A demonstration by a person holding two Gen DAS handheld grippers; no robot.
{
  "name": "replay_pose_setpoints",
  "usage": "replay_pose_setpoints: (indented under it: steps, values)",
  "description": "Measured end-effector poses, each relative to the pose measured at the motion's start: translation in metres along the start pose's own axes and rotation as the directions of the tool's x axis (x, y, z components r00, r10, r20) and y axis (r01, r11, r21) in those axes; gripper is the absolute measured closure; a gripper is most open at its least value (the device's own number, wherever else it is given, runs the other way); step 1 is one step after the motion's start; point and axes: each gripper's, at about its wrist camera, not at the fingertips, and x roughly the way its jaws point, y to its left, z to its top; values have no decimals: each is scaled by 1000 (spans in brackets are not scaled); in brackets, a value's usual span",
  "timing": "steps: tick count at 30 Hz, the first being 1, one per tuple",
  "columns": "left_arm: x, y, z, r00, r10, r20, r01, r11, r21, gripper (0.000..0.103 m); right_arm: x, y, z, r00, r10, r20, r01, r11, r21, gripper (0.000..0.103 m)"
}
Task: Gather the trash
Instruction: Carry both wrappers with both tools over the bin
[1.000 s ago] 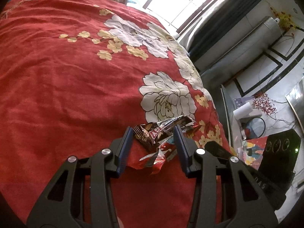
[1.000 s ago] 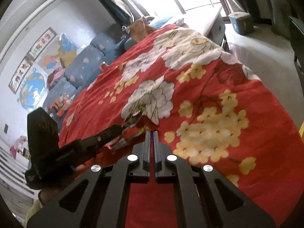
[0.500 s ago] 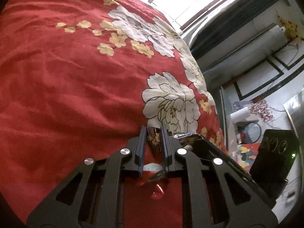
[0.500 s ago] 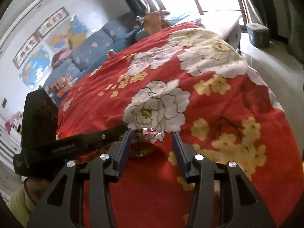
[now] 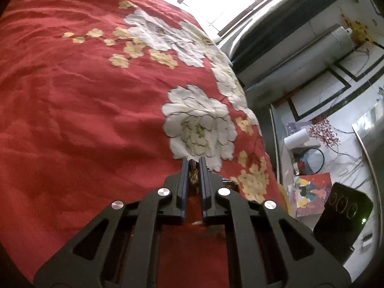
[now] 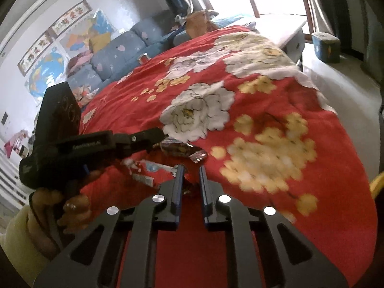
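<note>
Wrapper (image 6: 178, 149): crumpled foil snack trash on the bed, just below the white peony (image 6: 196, 112) printed on the red bedspread (image 5: 84, 96); it is pinched from two sides.
Left gripper (image 5: 192, 163): fingers have just been closing and are now narrow, clamped on the wrapper's end below the peony.
Right gripper (image 6: 191, 168): fingers have just been closing to a narrow gap, apparently on the wrapper's near edge, further below the peony.
Biggest risk: a lift would probably drag bedspread fabric up too, if either pinch caught cloth with the foil.
Next risk: thin foil could tear if the two grippers pull apart.
Smaller risk: slick foil could slip from a shallow edge grip.
Wall scrolls (image 6: 36, 48): red characters, far above the peony, too small to read.
Gripper lettering (image 6: 87, 147): pale word on the left gripper's body, blurred.
Wrapper print: unreadable.
</note>
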Motion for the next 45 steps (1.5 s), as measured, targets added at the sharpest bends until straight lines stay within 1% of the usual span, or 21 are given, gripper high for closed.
replay_pose_setpoints:
  steps: [2,6,9,13,19,23,26,34,42,45]
  values:
    - [-3,-9,-3,1000,-2,11,2,1000,22,100,-15,-8,-6,999,-37,25,37,999,4,94]
    - [-5,-32,-9,1000,-3,25,1,997,81,100,-42,-27,-13,994,-82,78,79,996,44,94]
    - [-6,-54,-15,999,4,40,-10,990,143,100,-65,-42,-15,985,-123,123,114,991,75,94]
    - [-5,-78,-22,999,4,50,-13,980,199,100,-95,-61,-19,972,-161,173,142,983,117,94]
    - [-2,-110,-37,999,-15,46,2,963,271,100,-129,-85,-26,951,-212,223,175,969,175,94]
    - [2,-132,-51,999,-27,32,16,947,322,100,-146,-100,-31,938,-245,243,200,960,198,94]
    - [8,-149,-63,999,-40,13,32,934,357,100,-157,-113,-38,930,-274,245,221,949,224,94]
    - [28,-192,-99,996,-71,-52,87,895,438,100,-172,-147,-61,910,-355,216,289,914,287,94]
    - [37,-218,-121,992,-83,-92,118,863,491,100,-187,-166,-80,893,-398,212,318,889,329,94]
    - [39,-227,-129,991,-87,-102,127,851,510,100,-193,-172,-84,882,-418,218,331,878,345,94]
